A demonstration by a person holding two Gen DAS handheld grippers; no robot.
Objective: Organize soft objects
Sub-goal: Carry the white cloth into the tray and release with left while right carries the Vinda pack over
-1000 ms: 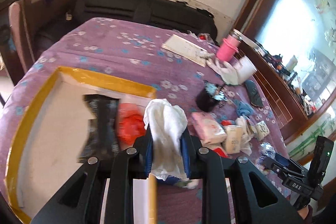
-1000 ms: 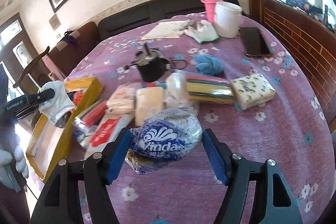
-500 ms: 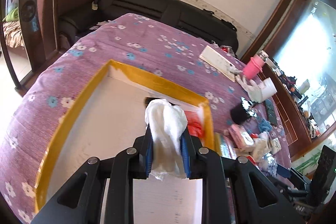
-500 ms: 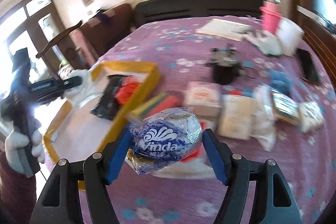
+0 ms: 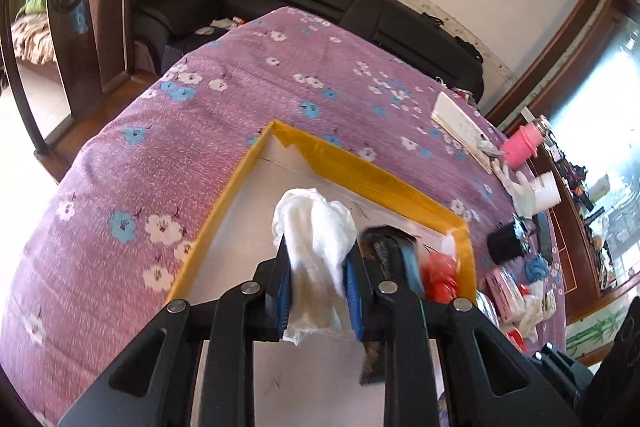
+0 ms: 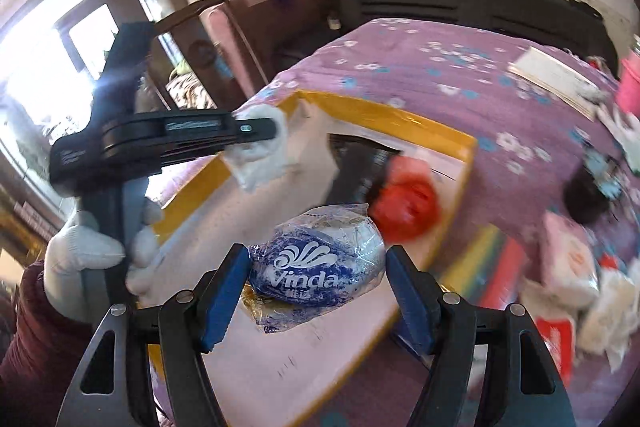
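Observation:
My left gripper (image 5: pixel 316 267) is shut on a white cloth (image 5: pixel 316 227) and holds it above the yellow-rimmed box (image 5: pixel 360 167). It also shows in the right wrist view (image 6: pixel 260 131), over the box's left part. My right gripper (image 6: pixel 316 279) is shut on a blue-and-white Vinda tissue pack (image 6: pixel 316 271) above the near side of the box (image 6: pixel 400 115). A black pouch (image 5: pixel 384 255) and a red soft item (image 5: pixel 440 275) lie inside the box at its right end.
The box rests on a purple flowered tablecloth (image 5: pixel 200 131). More tissue packs and cloths (image 6: pixel 568 259) lie to the right of the box. A pink bottle (image 5: pixel 520 147), a white cup (image 5: pixel 548 187) and a black pot (image 5: pixel 504 247) stand farther right. A wooden chair (image 5: pixel 68 11) stands at the left.
Both grippers have swung left over the box with their loads. The left gripper now sits over the box's far-left corner; the right one has come from the table's middle to the box.

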